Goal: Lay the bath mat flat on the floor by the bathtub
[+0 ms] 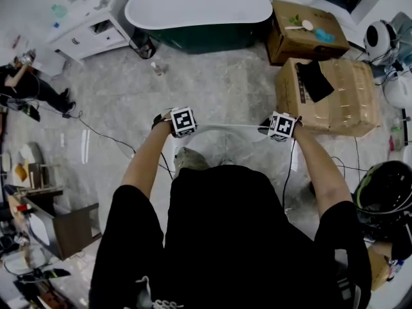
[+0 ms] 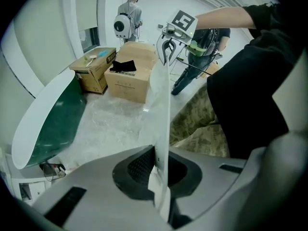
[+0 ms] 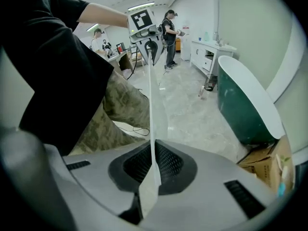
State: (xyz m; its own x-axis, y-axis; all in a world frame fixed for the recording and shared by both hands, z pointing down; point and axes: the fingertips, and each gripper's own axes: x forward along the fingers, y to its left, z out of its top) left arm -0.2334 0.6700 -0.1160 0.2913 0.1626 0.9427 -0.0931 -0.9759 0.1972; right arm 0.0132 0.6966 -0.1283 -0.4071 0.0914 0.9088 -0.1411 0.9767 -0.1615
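Note:
The bath mat [image 1: 226, 127] is a thin, pale, translucent sheet. It is stretched taut between my two grippers and hangs down in front of my legs, above the marble floor. My left gripper [image 1: 184, 127] is shut on its left top corner; in the left gripper view the mat [image 2: 161, 105] runs edge-on from the jaws [image 2: 159, 170] to the right gripper [image 2: 166, 47]. My right gripper [image 1: 281, 131] is shut on the other corner, with the mat [image 3: 153, 109] pinched between its pads [image 3: 152, 170]. The bathtub [image 1: 199, 8], white inside and dark green outside, stands ahead across open floor.
Two cardboard boxes [image 1: 327, 98] [image 1: 304, 31] stand at the right of the tub, one with a black cloth [image 1: 314, 80] on it. A white vanity [image 1: 90, 26] is at the left. Cables [image 1: 96, 132] cross the floor. A dark helmet [image 1: 386, 195] lies at the right. People stand around.

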